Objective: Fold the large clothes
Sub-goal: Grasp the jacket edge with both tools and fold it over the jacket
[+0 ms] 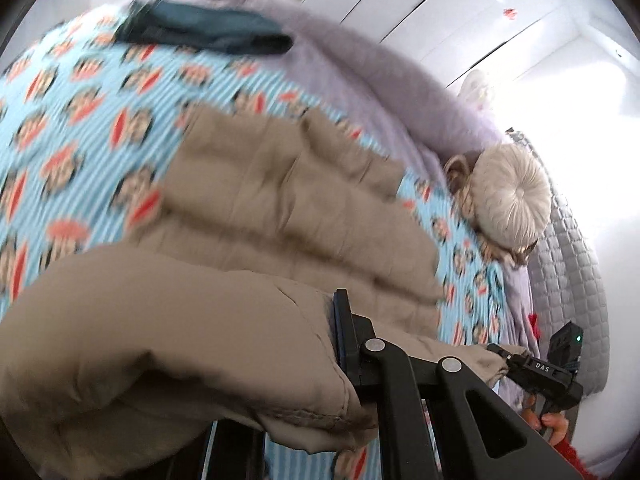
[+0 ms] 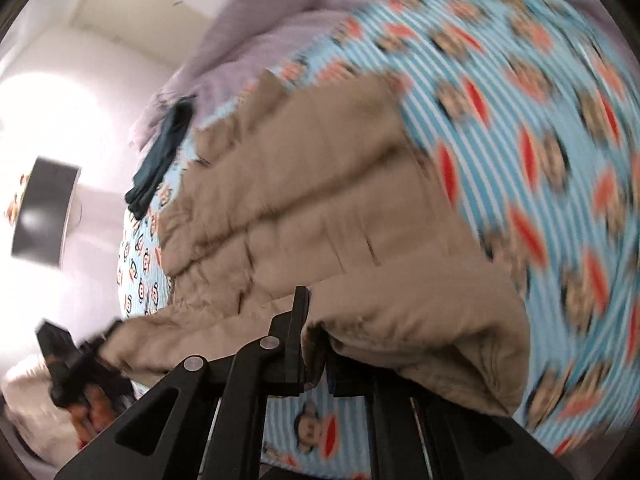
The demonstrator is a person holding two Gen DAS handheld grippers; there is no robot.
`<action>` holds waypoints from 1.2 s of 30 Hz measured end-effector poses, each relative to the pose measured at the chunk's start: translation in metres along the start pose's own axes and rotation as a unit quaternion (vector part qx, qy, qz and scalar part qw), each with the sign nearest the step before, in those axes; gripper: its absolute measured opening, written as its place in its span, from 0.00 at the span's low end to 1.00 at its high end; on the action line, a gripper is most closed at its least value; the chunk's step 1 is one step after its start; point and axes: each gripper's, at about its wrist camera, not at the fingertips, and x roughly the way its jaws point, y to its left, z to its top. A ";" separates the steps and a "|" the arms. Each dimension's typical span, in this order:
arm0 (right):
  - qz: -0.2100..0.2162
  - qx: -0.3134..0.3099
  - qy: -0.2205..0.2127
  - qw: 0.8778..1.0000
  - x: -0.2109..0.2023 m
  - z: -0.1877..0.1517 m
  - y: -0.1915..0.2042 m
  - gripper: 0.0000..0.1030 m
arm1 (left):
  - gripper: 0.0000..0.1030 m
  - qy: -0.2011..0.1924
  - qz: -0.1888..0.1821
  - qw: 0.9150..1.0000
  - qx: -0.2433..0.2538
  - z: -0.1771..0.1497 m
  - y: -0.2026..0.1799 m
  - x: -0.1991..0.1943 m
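Observation:
A tan padded jacket [image 1: 280, 208] lies spread on a bed covered by a blue striped monkey-print sheet [image 1: 80, 120]. My left gripper [image 1: 338, 320] is shut on the jacket's near edge, and the fabric bulges over and hides one finger. At the lower right of the left wrist view, the right gripper [image 1: 500, 354] pinches the jacket's other corner. In the right wrist view my right gripper [image 2: 314, 320] is shut on the jacket [image 2: 320, 200] hem, lifted off the sheet [image 2: 540, 120]. The left gripper [image 2: 106, 334] holds the far corner at the lower left.
A dark teal folded garment [image 1: 208, 32] lies at the sheet's far edge beside a lilac blanket [image 1: 360, 72]. A round cream cushion [image 1: 512, 196] rests by a grey quilted panel [image 1: 568, 260]. White cupboard doors [image 1: 480, 20] stand behind. A dark rectangular object [image 2: 44, 208] hangs at the left.

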 end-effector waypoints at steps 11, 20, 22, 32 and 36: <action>-0.037 -0.033 -0.018 0.999 0.033 0.135 0.047 0.07 | 0.13 0.036 0.031 0.998 0.045 0.125 -0.018 0.086; -0.058 -0.007 0.027 0.998 0.100 0.205 0.047 0.07 | 0.13 0.099 0.054 0.992 0.063 0.166 0.002 0.160; -0.067 0.003 0.038 0.997 0.122 0.217 0.041 0.07 | 0.13 0.109 0.066 0.990 0.064 0.170 0.007 0.181; -0.091 0.024 0.063 0.994 0.221 0.233 0.011 0.08 | 0.14 0.112 0.116 0.981 0.103 0.167 0.022 0.256; -0.073 0.035 0.055 0.995 0.228 0.232 0.004 0.08 | 0.14 0.100 0.119 0.981 0.114 0.165 0.018 0.248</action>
